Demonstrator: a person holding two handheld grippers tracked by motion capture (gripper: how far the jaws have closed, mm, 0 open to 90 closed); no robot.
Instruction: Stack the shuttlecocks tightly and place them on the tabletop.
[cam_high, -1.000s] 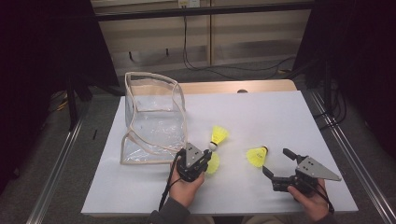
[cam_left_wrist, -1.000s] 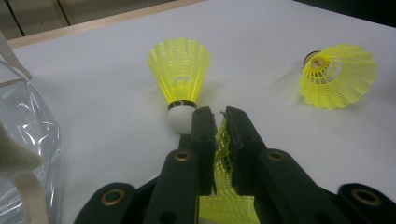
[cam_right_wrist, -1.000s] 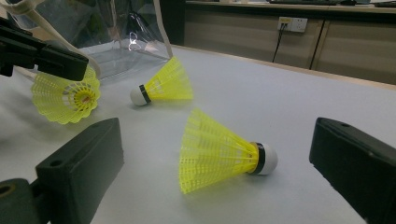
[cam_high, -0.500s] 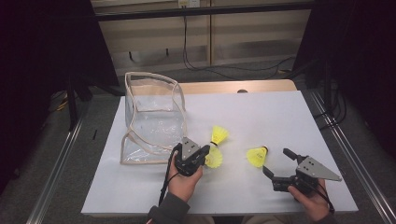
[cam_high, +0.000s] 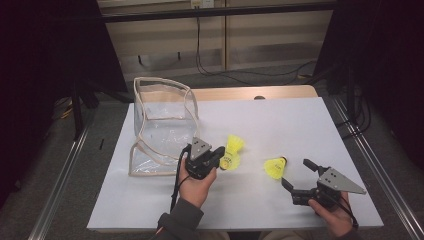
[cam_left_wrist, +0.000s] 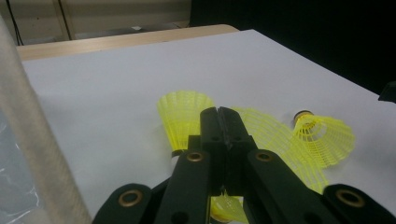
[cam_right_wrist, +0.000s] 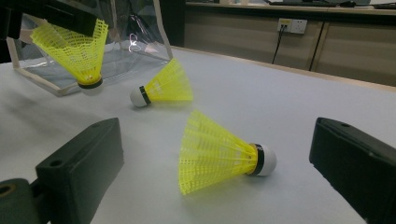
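Observation:
Three yellow shuttlecocks are on or over the white table (cam_high: 280, 120). My left gripper (cam_high: 220, 154) (cam_left_wrist: 218, 116) is shut on the mesh skirt of one shuttlecock (cam_high: 227, 161) (cam_left_wrist: 275, 140) (cam_right_wrist: 72, 46), which hangs cork down just above the table. A second shuttlecock (cam_high: 235, 144) (cam_left_wrist: 184, 112) (cam_right_wrist: 163, 88) lies right beside it. The third shuttlecock (cam_high: 275, 167) (cam_left_wrist: 322, 135) (cam_right_wrist: 219, 154) lies on its side in front of my right gripper (cam_high: 295, 172) (cam_right_wrist: 217, 135), which is open with one jaw on either side of it and touches nothing.
A clear plastic bag with beige trim (cam_high: 160, 120) (cam_left_wrist: 28, 140) (cam_right_wrist: 116, 51) stands open at the left of the table, close behind the left gripper. A wooden strip (cam_high: 250, 93) runs along the far edge, with cables on the floor beyond.
The left gripper, shut on its shuttlecock, has moved up and away from the person, toward the bag. The right gripper has barely shifted.

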